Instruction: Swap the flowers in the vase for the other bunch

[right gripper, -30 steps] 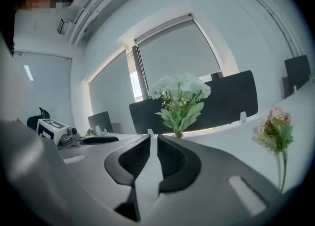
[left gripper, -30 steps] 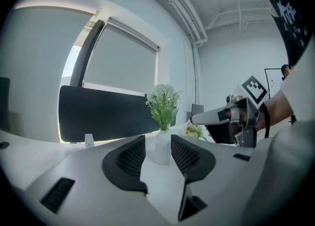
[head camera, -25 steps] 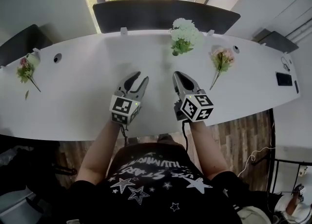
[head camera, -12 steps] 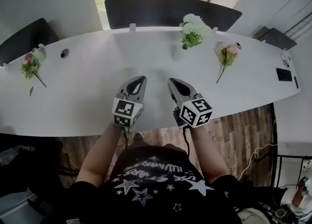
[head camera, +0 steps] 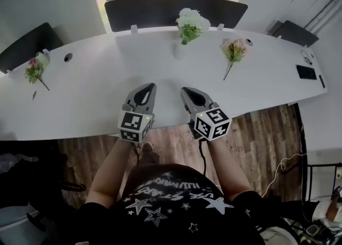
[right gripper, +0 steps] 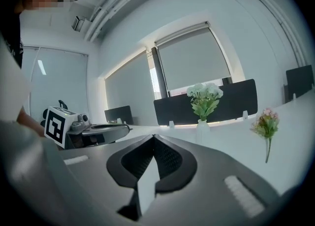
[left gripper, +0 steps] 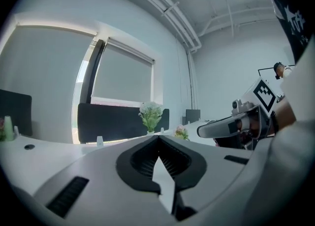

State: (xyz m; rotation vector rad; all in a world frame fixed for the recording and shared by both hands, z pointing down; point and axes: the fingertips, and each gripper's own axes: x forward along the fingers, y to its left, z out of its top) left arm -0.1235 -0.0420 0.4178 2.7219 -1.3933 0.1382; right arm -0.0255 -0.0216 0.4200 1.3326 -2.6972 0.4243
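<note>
tabletop: white, curved, with a window behind.
vase: near the far edge, holds white flowers.
pink bunch: lies right of vase; third bunch far left.
left gripper: jaws closed, empty; apart a second ago.
right gripper: jaws closed, empty.
change: both grippers drawn back to near edge.
room: bare tabletop between grippers and vase.

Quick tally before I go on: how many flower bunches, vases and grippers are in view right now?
Flower bunches: 3 (white bunch in the vase, pink bunch lying to its right, small bunch lying far left)
Vases: 1
Grippers: 2 (left gripper and right gripper, both shut and empty)
Total: 6
</note>
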